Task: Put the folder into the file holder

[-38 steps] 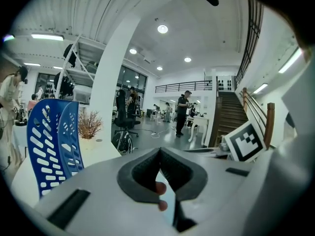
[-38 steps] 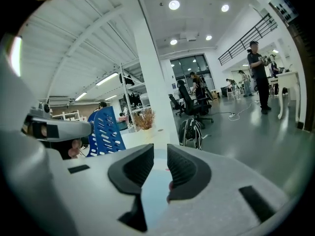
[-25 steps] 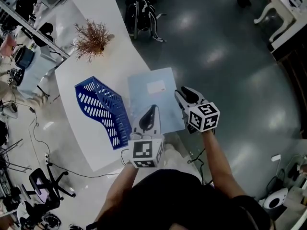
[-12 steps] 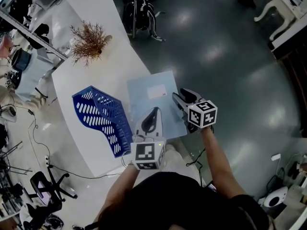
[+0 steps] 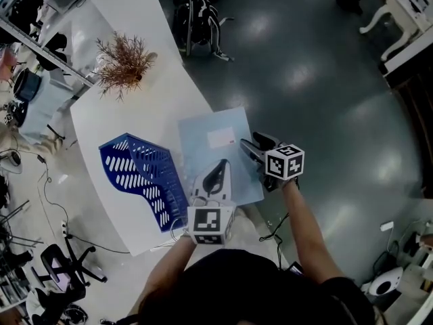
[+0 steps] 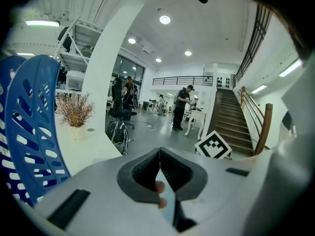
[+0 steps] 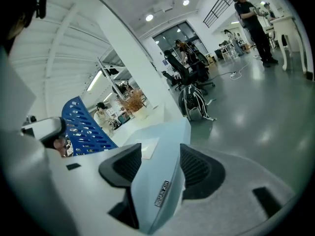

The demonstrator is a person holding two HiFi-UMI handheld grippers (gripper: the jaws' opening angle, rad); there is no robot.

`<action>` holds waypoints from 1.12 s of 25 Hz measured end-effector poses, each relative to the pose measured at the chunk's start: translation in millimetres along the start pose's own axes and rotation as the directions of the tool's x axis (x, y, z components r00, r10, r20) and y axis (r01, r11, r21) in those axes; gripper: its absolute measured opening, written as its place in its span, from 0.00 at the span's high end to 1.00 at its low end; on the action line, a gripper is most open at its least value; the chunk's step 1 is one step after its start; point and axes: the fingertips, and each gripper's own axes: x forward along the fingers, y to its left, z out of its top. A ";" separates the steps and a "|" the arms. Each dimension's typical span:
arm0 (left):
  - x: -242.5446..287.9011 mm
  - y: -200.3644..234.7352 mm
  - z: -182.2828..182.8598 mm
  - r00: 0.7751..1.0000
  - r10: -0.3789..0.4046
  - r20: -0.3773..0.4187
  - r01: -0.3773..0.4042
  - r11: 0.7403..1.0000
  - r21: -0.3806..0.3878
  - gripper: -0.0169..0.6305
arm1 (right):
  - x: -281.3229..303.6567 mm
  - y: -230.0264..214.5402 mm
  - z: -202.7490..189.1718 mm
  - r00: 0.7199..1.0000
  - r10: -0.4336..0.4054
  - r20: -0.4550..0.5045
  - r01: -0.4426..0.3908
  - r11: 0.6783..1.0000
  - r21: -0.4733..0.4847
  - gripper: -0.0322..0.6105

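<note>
A light blue folder [image 5: 215,144] hangs over the white table's [image 5: 135,114] near edge, to the right of the blue perforated file holder [image 5: 142,175]. My left gripper [image 5: 218,166] is shut on the folder's near edge; in the left gripper view a thin blue sliver [image 6: 168,203] shows below the meeting pads. My right gripper [image 5: 245,145] straddles the folder's right edge. In the right gripper view the folder [image 7: 160,176] lies between the pads [image 7: 197,168], and the jaws are opening with a little space at each side. The file holder [image 7: 83,124] shows at left there.
A dried plant in a pot [image 5: 123,61] stands further back on the table. A backpack [image 5: 199,17] leans by the table on the dark floor, and an office chair [image 5: 61,259] sits at lower left. People stand far off [image 6: 182,107].
The right gripper's jaws have spread apart around the folder's edge. The folder and both grippers have drifted slightly towards me; the left gripper keeps its hold.
</note>
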 end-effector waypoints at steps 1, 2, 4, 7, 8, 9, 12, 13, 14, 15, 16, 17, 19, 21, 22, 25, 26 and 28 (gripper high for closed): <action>1.4 0.7 -2.1 1.000 -0.002 -0.007 0.002 1.000 0.003 0.96 | 2.2 -2.0 -1.6 1.000 0.005 -0.005 -0.005 1.000 0.011 0.60; 2.8 1.1 -4.4 1.000 -0.005 -0.017 0.005 1.000 0.007 0.96 | 4.3 -4.1 -3.1 1.000 0.009 -0.009 -0.009 1.000 0.021 0.60; 5.2 1.3 -8.4 0.999 -0.009 -0.032 0.010 1.000 0.014 0.96 | 7.6 -7.8 -5.3 1.000 0.019 -0.016 -0.018 0.999 0.041 0.58; 8.7 0.1 -11.4 0.999 -0.017 -0.033 0.017 1.000 0.021 0.96 | 12.4 -11.5 -8.0 0.999 0.041 -0.029 -0.039 0.997 0.065 0.56; 9.9 0.0 -12.9 0.999 -0.019 -0.036 0.019 1.000 0.022 0.97 | 14.4 -12.7 -9.4 0.998 0.049 -0.034 -0.046 0.996 0.074 0.55; 11.2 0.2 -14.5 0.999 -0.020 -0.040 0.021 1.000 0.022 0.96 | 16.5 -14.0 -10.9 0.998 0.056 -0.038 -0.053 0.995 0.085 0.54; 14.8 2.3 -17.5 0.999 -0.024 -0.045 0.024 1.000 0.017 0.96 | 22.3 -18.1 -14.4 0.996 0.078 -0.045 -0.071 0.989 0.126 0.52; 15.8 3.5 -18.3 0.999 -0.024 -0.047 0.025 1.000 0.015 0.96 | 24.0 -18.9 -15.2 0.995 0.087 -0.046 -0.080 0.987 0.141 0.51; 16.5 4.7 -19.5 0.998 -0.023 -0.052 0.023 1.000 0.012 0.96 | 25.5 -19.2 -16.1 0.994 0.100 -0.047 -0.091 0.983 0.157 0.51; 17.1 5.8 -21.0 0.998 -0.020 -0.059 0.021 1.000 0.010 0.96 | 26.5 -19.1 -17.1 0.992 0.115 -0.047 -0.106 0.979 0.174 0.50; 17.8 6.5 -22.5 0.998 -0.018 -0.065 0.018 1.000 0.007 0.96 | 26.8 -19.1 -17.7 0.990 0.132 -0.045 -0.121 0.974 0.192 0.50; 18.9 7.0 -23.9 0.998 -0.018 -0.068 0.018 1.000 0.005 0.96 | 26.8 -19.5 -17.8 0.988 0.147 -0.041 -0.136 0.968 0.209 0.49; 21.1 8.4 -26.6 0.997 -0.021 -0.068 0.021 1.000 0.003 0.96 | 27.5 -21.4 -17.8 0.985 0.167 -0.032 -0.155 0.959 0.237 0.48; 22.2 10.1 -28.0 0.997 -0.021 -0.076 0.022 1.000 0.005 0.96 | 29.5 -23.2 -19.0 0.983 0.183 -0.028 -0.170 0.950 0.261 0.47; 23.1 10.8 -28.6 0.996 -0.021 -0.081 0.021 1.000 0.005 0.96 | 31.0 -23.0 -19.5 0.981 0.195 -0.026 -0.181 0.945 0.274 0.47; 27.1 13.1 -31.8 0.996 -0.021 -0.089 0.022 1.000 0.006 0.96 | 37.8 -21.8 -22.8 0.972 0.231 -0.033 -0.211 0.932 0.294 0.47; 28.3 13.5 -33.0 0.995 -0.022 -0.093 0.023 1.000 0.004 0.96 | 39.9 -21.6 -23.5 0.970 0.240 -0.036 -0.219 0.930 0.297 0.47; 30.3 13.4 -35.2 0.994 -0.025 -0.103 0.025 1.000 -0.003 0.96 | 42.5 -20.8 -23.4 0.965 0.259 -0.034 -0.236 0.920 0.313 0.46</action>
